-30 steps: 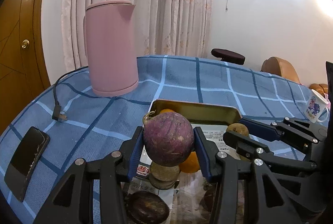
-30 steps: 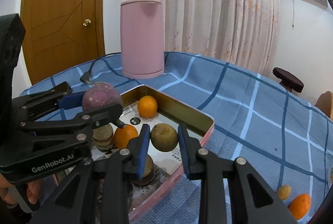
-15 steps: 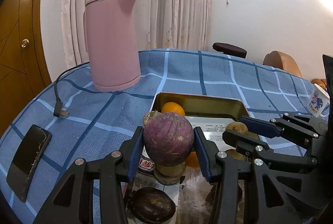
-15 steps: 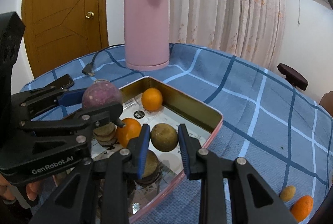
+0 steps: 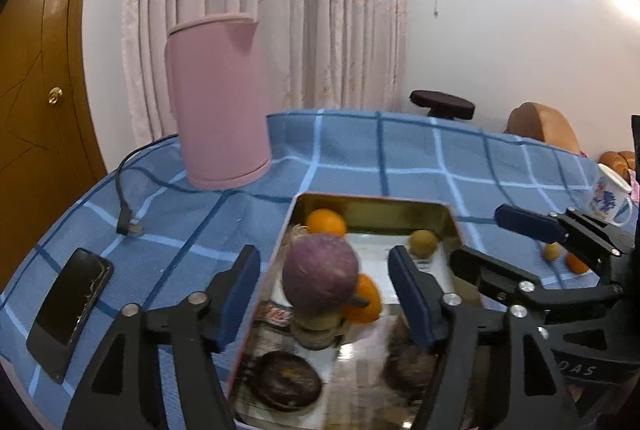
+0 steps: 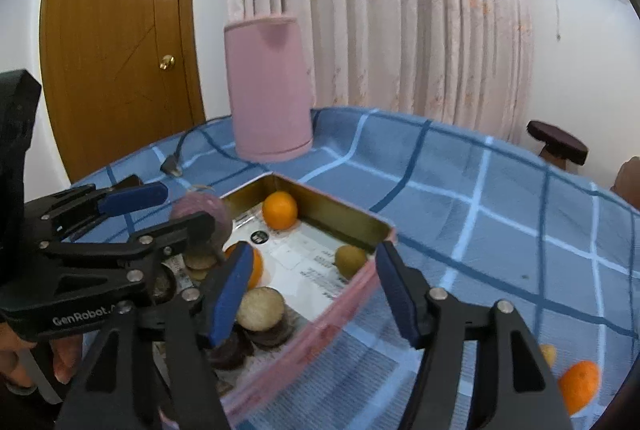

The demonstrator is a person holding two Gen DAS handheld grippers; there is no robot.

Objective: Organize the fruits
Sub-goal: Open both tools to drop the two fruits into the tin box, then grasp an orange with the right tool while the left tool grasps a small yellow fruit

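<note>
**Both jaws wide, fruit dropping into the tin**

The left hand-held gripper [image 5: 324, 294] is spread wide with nothing gripped; the purple fruit [image 5: 320, 280] sits between its fingers atop a brown fruit inside the tin [image 5: 376, 204]. The right hand-held gripper [image 6: 310, 290] is equally wide and empty, the small brown fruit [image 6: 350, 260] at its 12 o'clock. Withdraw straight back; that perch looks unstable.

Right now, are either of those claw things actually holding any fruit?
No. Both stand open: the left gripper has gaps either side of the purple fruit, and nothing sits in the right gripper.
</note>
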